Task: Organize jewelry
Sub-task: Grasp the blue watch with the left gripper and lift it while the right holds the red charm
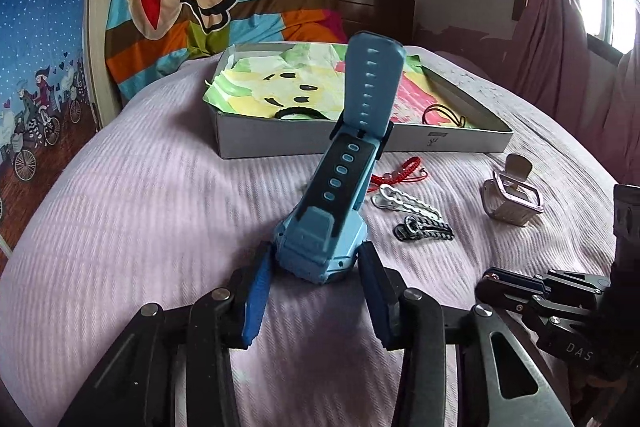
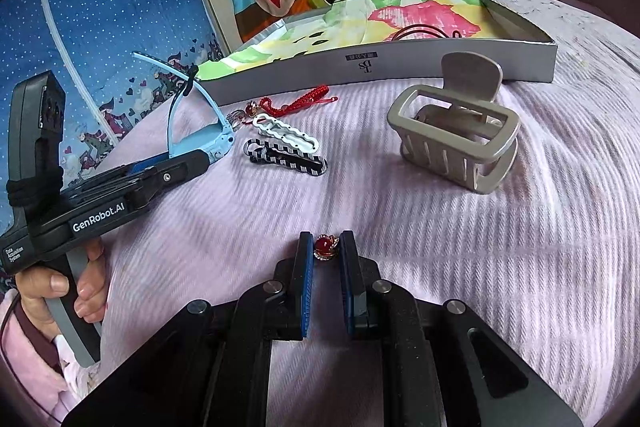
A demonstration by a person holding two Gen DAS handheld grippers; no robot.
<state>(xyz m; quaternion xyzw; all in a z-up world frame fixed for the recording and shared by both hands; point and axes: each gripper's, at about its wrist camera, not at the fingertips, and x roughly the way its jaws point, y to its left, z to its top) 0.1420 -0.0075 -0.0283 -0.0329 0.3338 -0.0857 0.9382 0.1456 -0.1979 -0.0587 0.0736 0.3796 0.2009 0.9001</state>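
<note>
Right tongs (image 2: pixel 326 251): nearest in the right wrist view, both pads closed onto a red-stone brooch (image 2: pixel 327 247), which sits at the very tips just above the lilac bedspread (image 2: pixel 520 267); such a small piece likely needs that fingertip pinch.
Left tongs (image 1: pixel 316 275): jaws spread on either side of the blue watch (image 1: pixel 320 239), whose case rests between them; whether the pads actually touch it I cannot tell.
Watch strap: stands up and folds, so the case is probably the firmer place to take.
Loose pieces: white clip (image 2: pixel 286 139), striped clip (image 2: pixel 286 159), red cord charm (image 2: pixel 296 103) and grey claw clip (image 2: pixel 456 143) lie apart on the bed, short of the box.
Box (image 1: pixel 320 143): farthest, lined with patterned paper, apparently the destination.
View difference: only the right wrist view shows the brooch and the hand (image 2: pixel 60 291) on the left handle; only the left shows a black band (image 1: pixel 296 113) in the box.
</note>
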